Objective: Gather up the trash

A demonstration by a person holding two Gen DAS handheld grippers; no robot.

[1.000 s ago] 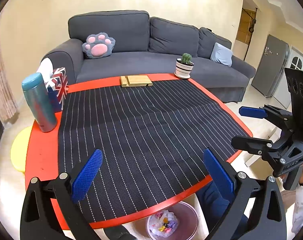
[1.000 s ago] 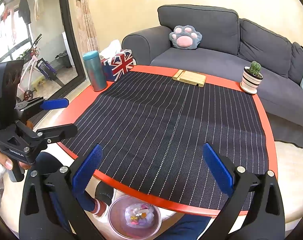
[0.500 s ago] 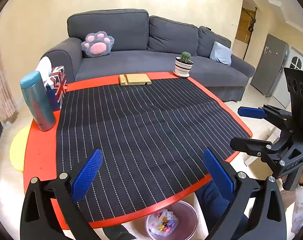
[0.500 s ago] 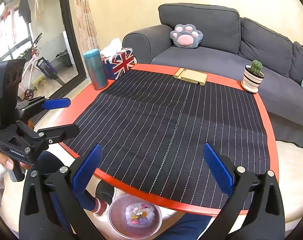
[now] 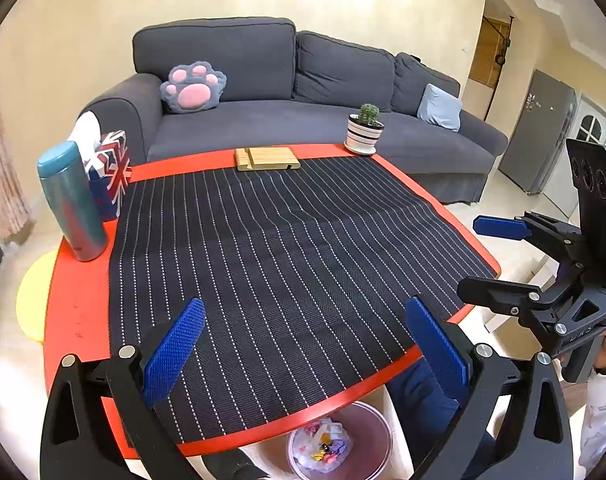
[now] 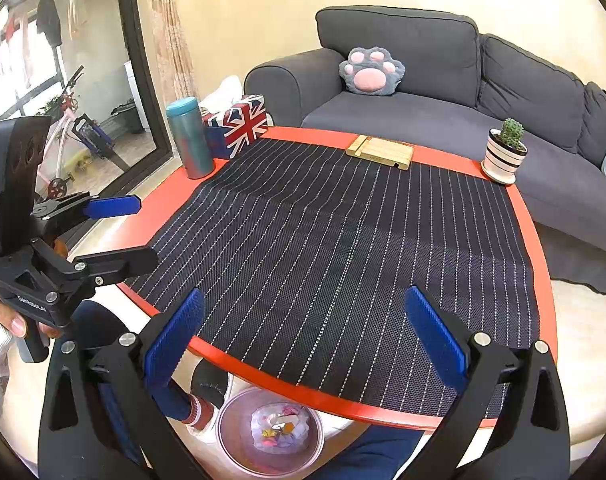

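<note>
My left gripper [image 5: 307, 344] is open and empty above the near edge of the red round table [image 5: 75, 300]. My right gripper [image 6: 305, 332] is open and empty too, over the same near edge. Each shows in the other's view: the right gripper [image 5: 479, 258] at the table's right side, the left gripper [image 6: 135, 232] at its left side, both held by hands. Below the near edge, on the floor, stands a pinkish bin [image 5: 379, 420] [image 6: 227, 420] with colourful scraps of trash [image 5: 323, 444] [image 6: 279, 428] in a clear liner. I see no trash on the black striped mat [image 5: 283, 248].
A teal bottle [image 5: 71, 200] and a Union Jack tissue box [image 5: 111, 172] stand at the table's left. A wooden stand [image 5: 267, 159] and a potted cactus [image 5: 365, 130] sit at the far edge. A grey sofa [image 5: 303, 120] lies behind, a yellow stool [image 5: 31, 296] at left. A person's legs [image 6: 175, 396] are under the table.
Both views have drifted only slightly over the last second. Both grippers stay open and empty, and nothing on the table has moved.
</note>
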